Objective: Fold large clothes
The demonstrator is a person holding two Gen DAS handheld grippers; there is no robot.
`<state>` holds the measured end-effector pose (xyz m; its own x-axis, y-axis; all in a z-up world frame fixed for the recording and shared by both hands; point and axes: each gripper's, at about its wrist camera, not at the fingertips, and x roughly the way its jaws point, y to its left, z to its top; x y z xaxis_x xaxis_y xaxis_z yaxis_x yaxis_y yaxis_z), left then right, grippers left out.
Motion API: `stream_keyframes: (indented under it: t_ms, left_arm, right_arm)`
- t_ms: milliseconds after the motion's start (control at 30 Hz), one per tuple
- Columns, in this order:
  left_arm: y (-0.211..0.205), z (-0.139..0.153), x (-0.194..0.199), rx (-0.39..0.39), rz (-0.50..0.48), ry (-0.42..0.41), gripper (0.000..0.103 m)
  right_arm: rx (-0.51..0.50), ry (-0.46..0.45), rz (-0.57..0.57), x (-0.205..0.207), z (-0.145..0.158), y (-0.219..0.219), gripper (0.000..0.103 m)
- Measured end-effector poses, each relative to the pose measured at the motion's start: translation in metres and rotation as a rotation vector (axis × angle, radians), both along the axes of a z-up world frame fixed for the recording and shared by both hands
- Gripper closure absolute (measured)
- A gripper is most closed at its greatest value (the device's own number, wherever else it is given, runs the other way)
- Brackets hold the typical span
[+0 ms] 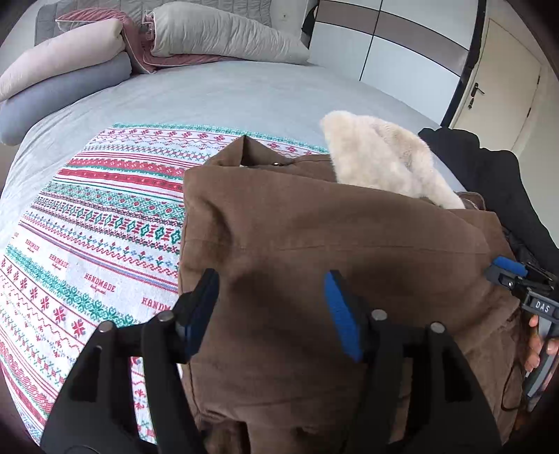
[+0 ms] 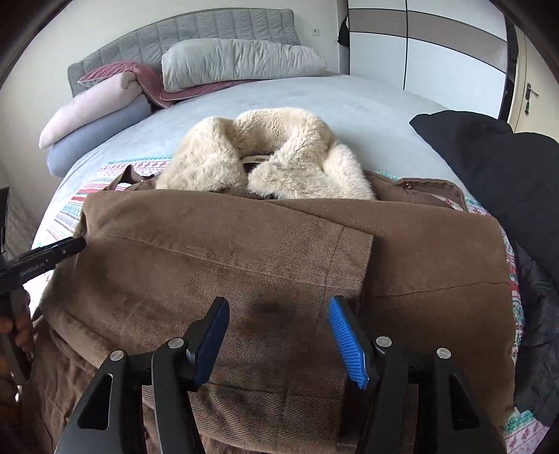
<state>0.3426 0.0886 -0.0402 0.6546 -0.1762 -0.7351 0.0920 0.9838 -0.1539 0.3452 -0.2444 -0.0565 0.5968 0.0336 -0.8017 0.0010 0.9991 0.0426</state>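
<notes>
A brown coat [image 1: 314, 244] with a cream fur collar [image 1: 384, 157] lies folded on a patterned cloth [image 1: 97, 216] on the bed. My left gripper [image 1: 272, 290] hovers over the coat's left part, open, with nothing pinched between its blue pads. My right gripper [image 2: 279, 314] is open above the folded sleeve [image 2: 244, 265], and the fur collar [image 2: 265, 153] lies beyond it. The right gripper's tip [image 1: 506, 270] shows at the coat's right edge in the left wrist view. The left gripper's tip [image 2: 66, 246] shows at the coat's left edge in the right wrist view.
Pillows [image 2: 237, 59] and a rolled blanket [image 2: 97, 104] are stacked by the grey headboard [image 2: 181, 28]. A black garment [image 2: 496, 167] lies on the right of the bed. Grey sheet [image 1: 227, 94] stretches beyond the coat. A wardrobe and a door [image 1: 503, 77] stand at the right.
</notes>
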Motion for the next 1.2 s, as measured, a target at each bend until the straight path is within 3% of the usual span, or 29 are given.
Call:
stream_keyframes:
  t_ms: [133,300,500,667,800,1067,1200]
  left_arm:
    - [-0.004,0.035,-0.046,0.075,-0.052,-0.027,0.023]
    - [0.004,0.062,-0.106,0.02,-0.1,0.037,0.019]
    - [0.008,0.073,-0.183,0.042,-0.144,0.077,0.019]
    - [0.019,0.072,-0.237,0.045,-0.166,0.098,0.018]
    - [0.033,0.061,-0.272,0.038,-0.191,0.111,0.018]
    - [0.071,0.008,-0.31,-0.17,-0.212,0.216,0.018]
    - [0.078,-0.019,-0.315,-0.277,-0.23,0.258,0.018]
  right_arm:
    - [0.017,-0.004,-0.022,-0.032,0.041,-0.001,0.036]
    - [0.034,-0.076,-0.072,-0.101,0.103,-0.014,0.019]
    - [0.013,-0.059,-0.128,-0.191,0.13,-0.036,0.014]
    - [0.05,-0.005,-0.126,-0.268,0.12,-0.056,0.013]
    - [0.146,0.045,-0.111,-0.319,0.098,-0.076,0.013]
    - [0.292,0.155,-0.131,-0.381,0.039,-0.107,0.013]
    - [0.443,0.161,-0.153,-0.389,0.013,-0.125,0.013]
